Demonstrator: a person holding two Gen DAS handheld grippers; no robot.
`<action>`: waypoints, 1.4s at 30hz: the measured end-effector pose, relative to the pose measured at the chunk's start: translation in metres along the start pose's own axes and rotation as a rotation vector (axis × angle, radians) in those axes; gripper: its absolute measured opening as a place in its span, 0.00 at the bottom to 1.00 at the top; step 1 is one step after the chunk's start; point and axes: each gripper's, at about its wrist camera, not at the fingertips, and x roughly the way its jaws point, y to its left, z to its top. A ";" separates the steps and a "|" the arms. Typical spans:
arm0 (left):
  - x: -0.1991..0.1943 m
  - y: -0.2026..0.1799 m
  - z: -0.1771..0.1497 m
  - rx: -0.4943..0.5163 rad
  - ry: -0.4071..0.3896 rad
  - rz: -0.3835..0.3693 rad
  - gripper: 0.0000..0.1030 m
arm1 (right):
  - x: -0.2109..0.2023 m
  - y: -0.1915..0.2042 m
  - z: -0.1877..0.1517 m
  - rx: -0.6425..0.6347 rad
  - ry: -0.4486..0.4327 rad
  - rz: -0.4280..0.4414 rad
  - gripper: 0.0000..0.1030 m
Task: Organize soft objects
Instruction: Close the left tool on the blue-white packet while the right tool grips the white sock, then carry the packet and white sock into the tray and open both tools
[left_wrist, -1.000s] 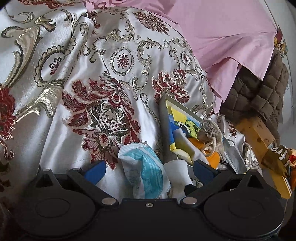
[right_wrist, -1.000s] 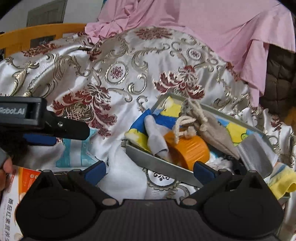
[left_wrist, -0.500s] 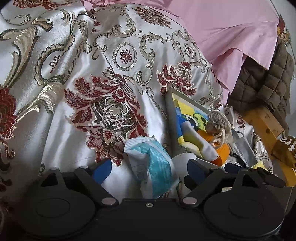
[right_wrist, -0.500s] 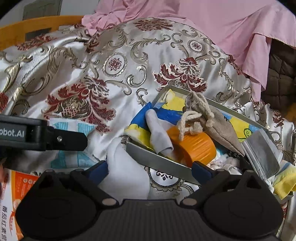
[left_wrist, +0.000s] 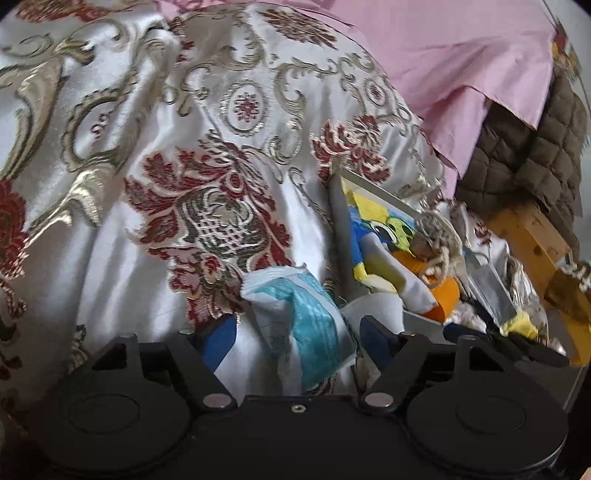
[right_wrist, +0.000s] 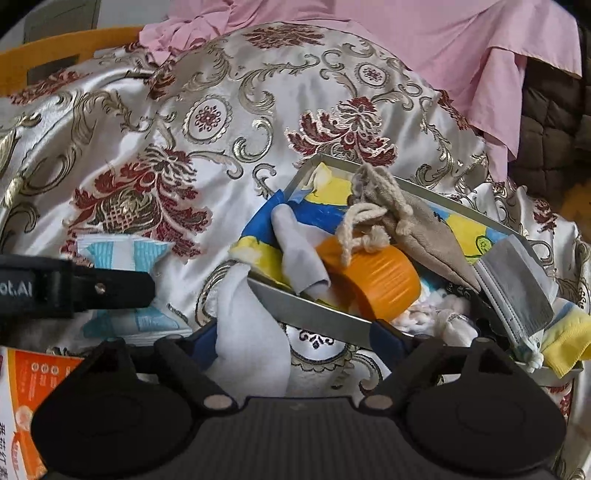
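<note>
So my left claw (left_wrist: 297, 338) was spread wide around a crumpled white-and-teal plastic packet (left_wrist: 303, 325), fingers on both sides but not pinching it. That packet sat on the shiny cream brocade cloth with red and gold flowers (left_wrist: 147, 147), just left of the shallow grey metal tray (right_wrist: 314, 314).

My right claw (right_wrist: 295, 341) was wide too, with a limp white cloth (right_wrist: 247, 332) draped over the tray's near rim between the blue pads (right_wrist: 205, 341), touching the left one. Nothing was gripped.

Inside the tray were a blue-and-yellow cartoon-print fabric (right_wrist: 325, 216), a pale grey sock (right_wrist: 299, 254), an orange ribbed plastic lid (right_wrist: 376, 284), a beige drawstring pouch (right_wrist: 410, 225) lying on that lid, and a grey face mask (right_wrist: 517, 280) at the tray's right end. Behind the tray was a pink sheet (right_wrist: 406, 33).
</note>
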 end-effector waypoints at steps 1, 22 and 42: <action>0.001 -0.002 -0.001 0.013 0.005 0.007 0.69 | 0.000 0.001 0.000 -0.005 0.003 -0.001 0.81; 0.014 -0.009 0.003 0.071 0.099 -0.016 0.54 | 0.008 0.002 -0.001 -0.011 0.053 0.043 0.60; -0.008 -0.015 0.012 0.092 -0.002 0.001 0.42 | -0.026 -0.010 -0.015 0.062 -0.076 0.150 0.12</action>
